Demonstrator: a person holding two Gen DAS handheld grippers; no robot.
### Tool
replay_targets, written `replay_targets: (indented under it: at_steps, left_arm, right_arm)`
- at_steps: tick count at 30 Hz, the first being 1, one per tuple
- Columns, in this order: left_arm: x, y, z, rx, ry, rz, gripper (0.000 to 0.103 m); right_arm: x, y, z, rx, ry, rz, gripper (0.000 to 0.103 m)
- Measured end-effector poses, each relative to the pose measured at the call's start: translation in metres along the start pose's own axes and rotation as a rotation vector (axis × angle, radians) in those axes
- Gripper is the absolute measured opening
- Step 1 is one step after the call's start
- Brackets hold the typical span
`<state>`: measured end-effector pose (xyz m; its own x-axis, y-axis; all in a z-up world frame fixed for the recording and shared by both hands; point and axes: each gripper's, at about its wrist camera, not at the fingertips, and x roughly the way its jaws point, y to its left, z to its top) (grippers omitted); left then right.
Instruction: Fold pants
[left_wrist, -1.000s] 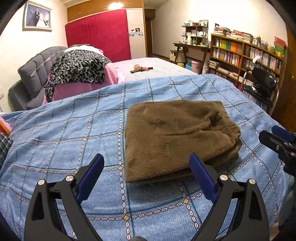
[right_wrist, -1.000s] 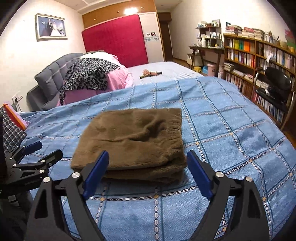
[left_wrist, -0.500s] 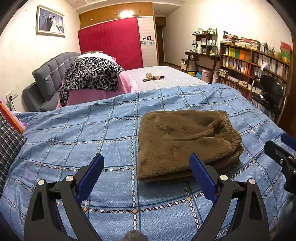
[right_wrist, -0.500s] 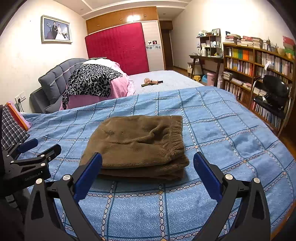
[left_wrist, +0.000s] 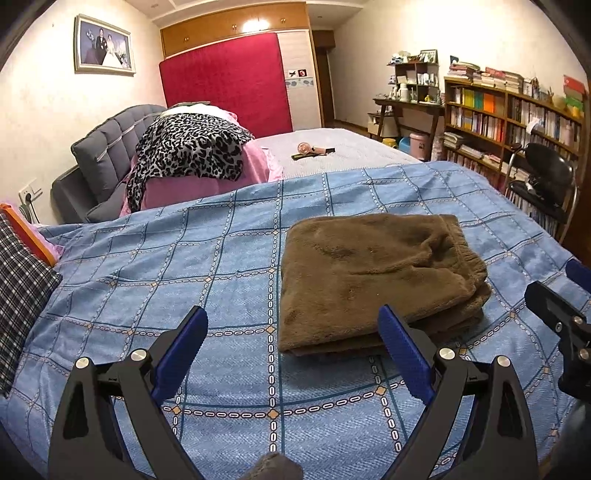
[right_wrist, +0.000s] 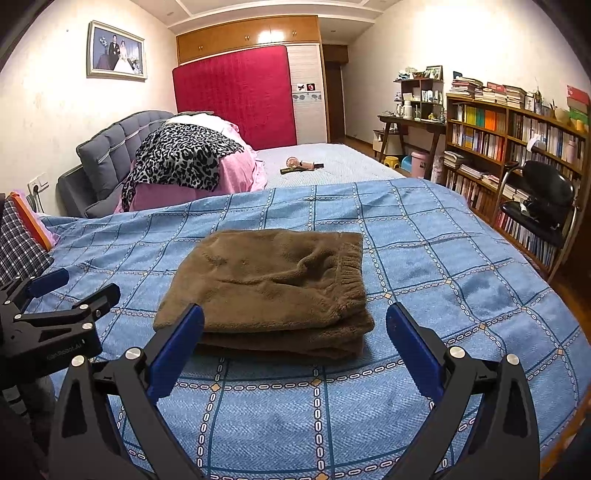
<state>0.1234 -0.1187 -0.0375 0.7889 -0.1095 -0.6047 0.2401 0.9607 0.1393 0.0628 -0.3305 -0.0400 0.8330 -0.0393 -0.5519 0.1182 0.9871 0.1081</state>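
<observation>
Brown fleece pants (left_wrist: 373, 273) lie folded into a thick rectangular stack on the blue checked bedspread (left_wrist: 155, 280), elastic waistband on the right side. In the right wrist view the same pants (right_wrist: 269, 284) sit straight ahead. My left gripper (left_wrist: 291, 323) is open, held back from the near-left corner of the stack, nothing between its blue pads. My right gripper (right_wrist: 295, 321) is open wide, short of the stack's near edge, holding nothing. Each gripper shows at the edge of the other's view: the right gripper (left_wrist: 565, 295) and the left gripper (right_wrist: 70, 290).
A pink quilt with a leopard-print cloth (left_wrist: 184, 155) lies against a grey headboard at the back left. A checked pillow (left_wrist: 18, 291) sits at the left edge. Bookshelves (right_wrist: 517, 147) and a black chair (right_wrist: 543, 206) stand along the right of the bed.
Both grippers have pulled back and slightly up from the folded pants, so the stack looks smaller and farther off. The right gripper's jaws have spread a little wider.
</observation>
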Motion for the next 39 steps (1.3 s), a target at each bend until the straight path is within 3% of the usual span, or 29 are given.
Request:
replay_targets:
  at_steps: [8, 27, 39]
  left_arm:
    - [0.004, -0.002, 0.000, -0.004, 0.015, -0.048, 0.092]
    - [0.014, -0.005, -0.001, 0.010, 0.036, -0.052, 0.092]
    - [0.012, -0.009, -0.005, 0.031, -0.005, -0.063, 0.092]
  right_arm:
    - [0.005, 0.001, 0.002, -0.008, 0.001, -0.003, 0.100]
    - [0.017, 0.001, -0.001, -0.011, 0.019, 0.003, 0.100]
    - [0.021, -0.006, -0.008, 0.013, 0.036, -0.003, 0.100]
